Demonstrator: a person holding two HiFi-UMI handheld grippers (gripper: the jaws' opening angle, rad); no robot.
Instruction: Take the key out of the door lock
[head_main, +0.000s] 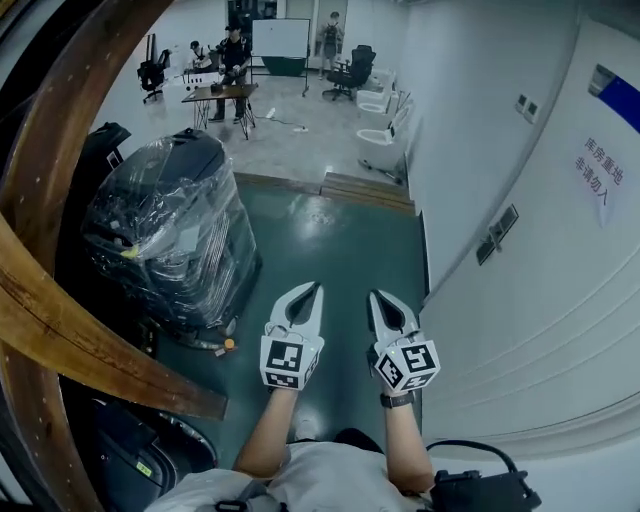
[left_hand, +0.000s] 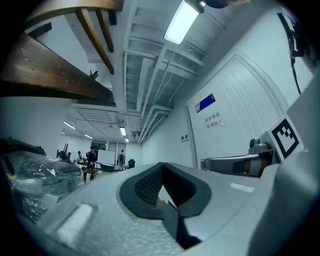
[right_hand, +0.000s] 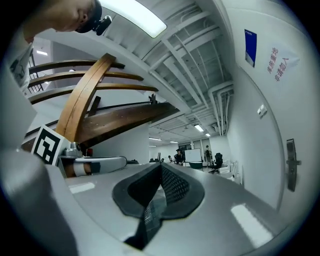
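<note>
My two grippers are held side by side over the green floor (head_main: 330, 240), pointing ahead. The left gripper (head_main: 316, 289) is shut with nothing between its jaws, its dark pads (left_hand: 150, 186) meeting in the left gripper view. The right gripper (head_main: 374, 296) is also shut and empty, with the white door (head_main: 560, 290) just to its right. A dark handle plate and lock (head_main: 497, 236) sit on that door ahead of the right gripper. The door handle (right_hand: 291, 161) also shows in the right gripper view. I cannot make out the key at this size.
A plastic-wrapped machine (head_main: 165, 225) stands on the left beside curved wooden beams (head_main: 60, 300). A low wooden step (head_main: 365, 188) crosses the floor ahead. Beyond it are white fixtures (head_main: 385, 130), a table (head_main: 222, 95) with people, and an office chair (head_main: 352, 72).
</note>
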